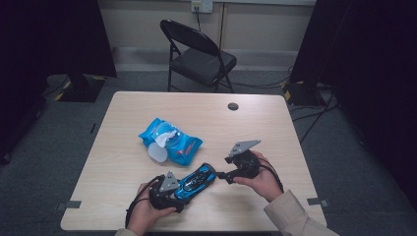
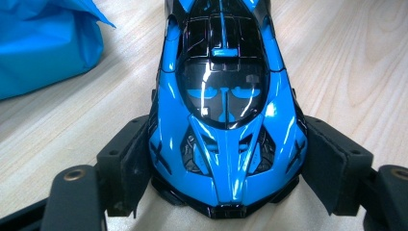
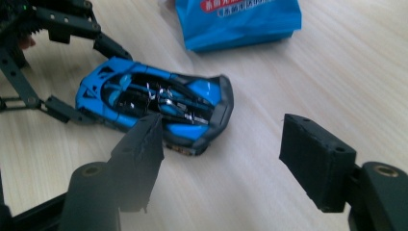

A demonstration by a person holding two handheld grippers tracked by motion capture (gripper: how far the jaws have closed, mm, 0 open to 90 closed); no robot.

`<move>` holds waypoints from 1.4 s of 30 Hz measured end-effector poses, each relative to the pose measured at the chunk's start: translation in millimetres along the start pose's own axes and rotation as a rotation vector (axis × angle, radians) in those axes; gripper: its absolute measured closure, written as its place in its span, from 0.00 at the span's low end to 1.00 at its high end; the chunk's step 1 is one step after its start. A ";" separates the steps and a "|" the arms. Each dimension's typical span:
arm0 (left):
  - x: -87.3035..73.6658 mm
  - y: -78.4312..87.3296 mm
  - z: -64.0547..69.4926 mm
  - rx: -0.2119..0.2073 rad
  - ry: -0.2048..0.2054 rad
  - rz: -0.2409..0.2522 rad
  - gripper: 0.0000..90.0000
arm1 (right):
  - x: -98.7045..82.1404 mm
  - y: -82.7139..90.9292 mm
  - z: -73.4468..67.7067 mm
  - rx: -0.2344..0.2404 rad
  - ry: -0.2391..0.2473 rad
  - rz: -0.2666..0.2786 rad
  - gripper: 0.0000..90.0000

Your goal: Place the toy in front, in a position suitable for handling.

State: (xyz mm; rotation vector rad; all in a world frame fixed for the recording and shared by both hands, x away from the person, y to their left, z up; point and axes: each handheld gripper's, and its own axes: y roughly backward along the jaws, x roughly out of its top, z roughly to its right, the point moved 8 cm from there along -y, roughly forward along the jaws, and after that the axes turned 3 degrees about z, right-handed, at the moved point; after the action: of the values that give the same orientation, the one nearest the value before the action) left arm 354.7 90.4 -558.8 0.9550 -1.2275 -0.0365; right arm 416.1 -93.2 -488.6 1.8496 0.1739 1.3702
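A blue and black toy car [image 1: 196, 180] lay on the light wooden table [image 1: 123, 123], near the edge closest to the person, with its length running on a slant between the two grippers. The left gripper [image 1: 178, 195] had the car's nose end between its jaws; in the left gripper view the car [image 2: 223, 110] sat nose toward the camera, and the two black pads [image 2: 126, 159] lay against its flanks on either side, so the jaws were pinching the car at its front. The person's left hand [image 1: 145, 214] gripped the body of that tool and rested low on the table. The right gripper [image 1: 220, 174] stood just beside the car's tail end, apart from it, carried in the right hand [image 1: 263, 179] with a beige sleeve [image 1: 295, 216] behind it. In the right gripper view its jaws were spread with bare tabletop between the pads [image 3: 315, 161], and the car [image 3: 156, 103] lay beyond them, untouched by that tool. No part of the car sat between the right jaws. A blue packet of wipes [image 1: 169, 140] with a white flap open lay farther in on the table, near the car but not touching it. A black folding chair [image 1: 199, 54] stood beyond the far edge of the table.
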 end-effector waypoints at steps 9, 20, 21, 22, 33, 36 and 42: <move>0.0 0.0 0.0 0.000 0.000 0.000 0.28 | 31.5 -7.4 2.2 0.010 -0.011 0.027 0.37; 0.1 -0.1 0.1 0.000 0.003 0.002 0.28 | 65.4 -17.7 2.0 0.004 -0.003 0.050 0.38; 0.1 -0.1 0.1 0.000 0.003 0.002 0.28 | 67.8 -18.8 1.9 0.003 -0.005 0.050 0.38; 0.1 -0.1 0.1 0.000 0.002 0.002 0.28 | 69.8 -19.7 1.6 0.004 -0.005 0.051 0.38; 0.2 -0.2 -0.1 0.000 0.000 0.002 0.28 | 94.6 -32.2 -5.4 0.011 0.023 0.060 0.40; 0.2 -0.2 -0.1 -0.001 0.000 0.002 0.28 | 99.6 -35.8 -5.8 0.009 0.025 0.064 0.40; 0.3 -0.2 0.0 -0.002 0.002 0.003 0.28 | 108.1 -42.5 -7.7 0.014 0.025 0.066 0.42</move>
State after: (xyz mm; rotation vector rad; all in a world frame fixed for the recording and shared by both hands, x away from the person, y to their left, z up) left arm 354.9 90.2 -558.7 0.9514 -1.2268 -0.0344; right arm 467.3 -2.7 -436.4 1.8649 0.1365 1.4408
